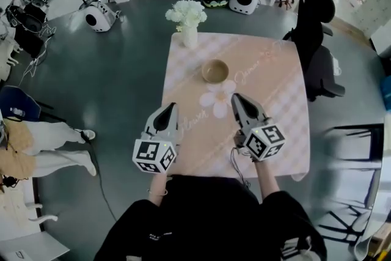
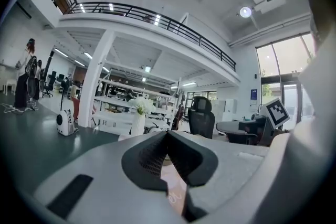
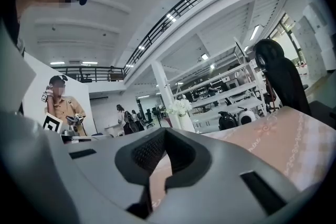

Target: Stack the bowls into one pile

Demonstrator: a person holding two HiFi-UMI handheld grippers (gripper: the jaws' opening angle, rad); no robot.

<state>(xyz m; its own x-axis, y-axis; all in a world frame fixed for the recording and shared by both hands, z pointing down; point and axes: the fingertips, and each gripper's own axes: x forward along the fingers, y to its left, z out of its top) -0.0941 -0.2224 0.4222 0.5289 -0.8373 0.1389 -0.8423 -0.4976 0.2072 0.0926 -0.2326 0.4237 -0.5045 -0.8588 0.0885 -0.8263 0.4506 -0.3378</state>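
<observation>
On the pink checked tablecloth (image 1: pixel 275 107), seen from above, we find a single tan bowl shape (image 1: pixel 215 71) near the middle of the table, toward the far side. A vase of white flowers (image 1: pixel 188 24) stands beyond it at the far edge. Whether the shape is one bowl or several already nested, we cannot tell from this height; no other bowl shows anywhere on the cloth.

The left gripper (image 1: pixel 171 106) and the right gripper (image 1: pixel 236 97) hang side by side above the near part of the table, both pointing away from the person. In each gripper view the two jaws are pressed together at the tips with nothing between them.

The bowl lies ahead of both grippers and between their lines of aim, well apart from either tip and untouched.

We judge that the stacking is either finished or not under way here. If a bowl were still to be added, either gripper would first need to spread its jaws, then reach forward and down to the rim.
</observation>
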